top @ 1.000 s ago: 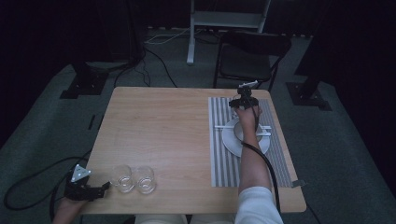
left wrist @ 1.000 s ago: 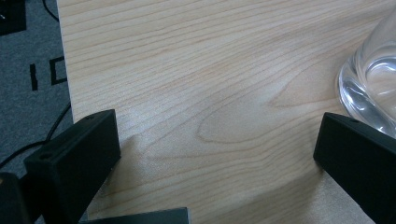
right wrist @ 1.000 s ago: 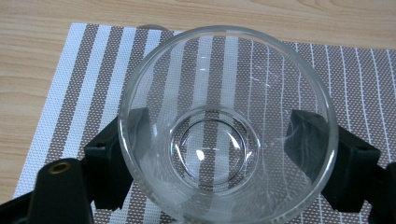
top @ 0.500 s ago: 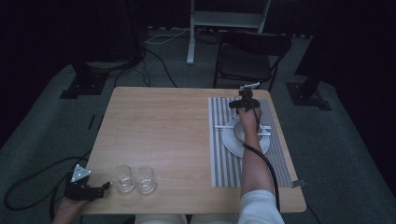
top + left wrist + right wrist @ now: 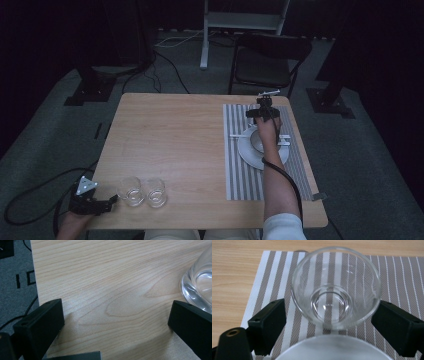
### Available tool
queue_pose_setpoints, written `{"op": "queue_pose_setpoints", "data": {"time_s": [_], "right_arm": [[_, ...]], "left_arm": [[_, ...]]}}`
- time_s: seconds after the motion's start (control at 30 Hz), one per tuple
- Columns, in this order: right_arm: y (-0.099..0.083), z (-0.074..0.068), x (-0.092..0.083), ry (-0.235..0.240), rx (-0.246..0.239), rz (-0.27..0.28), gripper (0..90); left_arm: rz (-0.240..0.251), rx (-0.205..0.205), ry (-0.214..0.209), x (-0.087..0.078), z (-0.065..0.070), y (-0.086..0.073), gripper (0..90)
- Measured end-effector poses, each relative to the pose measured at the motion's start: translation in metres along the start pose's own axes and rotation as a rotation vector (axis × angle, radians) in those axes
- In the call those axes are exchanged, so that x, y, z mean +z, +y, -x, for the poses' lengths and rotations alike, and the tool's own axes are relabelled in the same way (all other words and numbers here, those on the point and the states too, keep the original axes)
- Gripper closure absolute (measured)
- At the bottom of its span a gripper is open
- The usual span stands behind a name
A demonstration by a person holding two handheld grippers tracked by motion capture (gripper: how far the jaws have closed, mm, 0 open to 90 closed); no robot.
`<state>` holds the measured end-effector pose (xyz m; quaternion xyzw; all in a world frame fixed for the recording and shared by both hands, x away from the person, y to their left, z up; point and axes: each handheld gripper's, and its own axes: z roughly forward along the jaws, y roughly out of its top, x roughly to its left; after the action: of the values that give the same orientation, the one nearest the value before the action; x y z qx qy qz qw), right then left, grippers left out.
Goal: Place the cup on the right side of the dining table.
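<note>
A clear drinking glass (image 5: 336, 287) stands upright on the striped placemat (image 5: 274, 277), just beyond the white plate (image 5: 332, 347). My right gripper (image 5: 328, 317) is open with a jaw on each side of the glass; the left jaw stands a little off it and the right jaw sits right at its wall. In the high view this right gripper (image 5: 263, 111) is at the far end of the placemat (image 5: 240, 175). My left gripper (image 5: 115, 315) is open over bare wood beside a glass (image 5: 200, 282), at the table's near left corner (image 5: 107, 201).
Two clear glasses (image 5: 131, 191) (image 5: 156, 192) stand by the near left edge. A white plate (image 5: 247, 152) carrying a cup (image 5: 257, 142) lies on the mat, with cutlery (image 5: 237, 135) to its left. A chair (image 5: 265, 60) stands beyond the table.
</note>
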<state>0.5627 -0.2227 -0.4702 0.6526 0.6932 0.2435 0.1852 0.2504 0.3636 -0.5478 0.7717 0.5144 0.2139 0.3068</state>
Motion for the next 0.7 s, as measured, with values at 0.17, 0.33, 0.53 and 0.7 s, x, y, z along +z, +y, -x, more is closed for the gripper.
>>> {"op": "queue_pose_setpoints", "data": {"time_s": [0.17, 0.33, 0.53, 0.7], "right_arm": [[-0.007, 0.001, -0.010, -0.010, -0.010, 0.017, 12.2], [-0.013, 0.001, -0.021, 0.031, -0.008, 0.058, 12.2], [-0.023, -0.005, -0.032, 0.071, -0.052, 0.092, 12.2], [-0.030, -0.012, -0.037, 0.103, -0.092, 0.110, 12.2]], "left_arm": [[0.002, 0.000, 0.000, 0.000, 0.000, 0.000, 0.8], [0.002, -0.001, 0.000, 0.000, 0.000, 0.000, 0.8], [0.002, -0.001, 0.000, 0.000, 0.000, 0.000, 0.8], [0.002, -0.001, 0.000, 0.000, 0.000, 0.000, 0.8]]}}
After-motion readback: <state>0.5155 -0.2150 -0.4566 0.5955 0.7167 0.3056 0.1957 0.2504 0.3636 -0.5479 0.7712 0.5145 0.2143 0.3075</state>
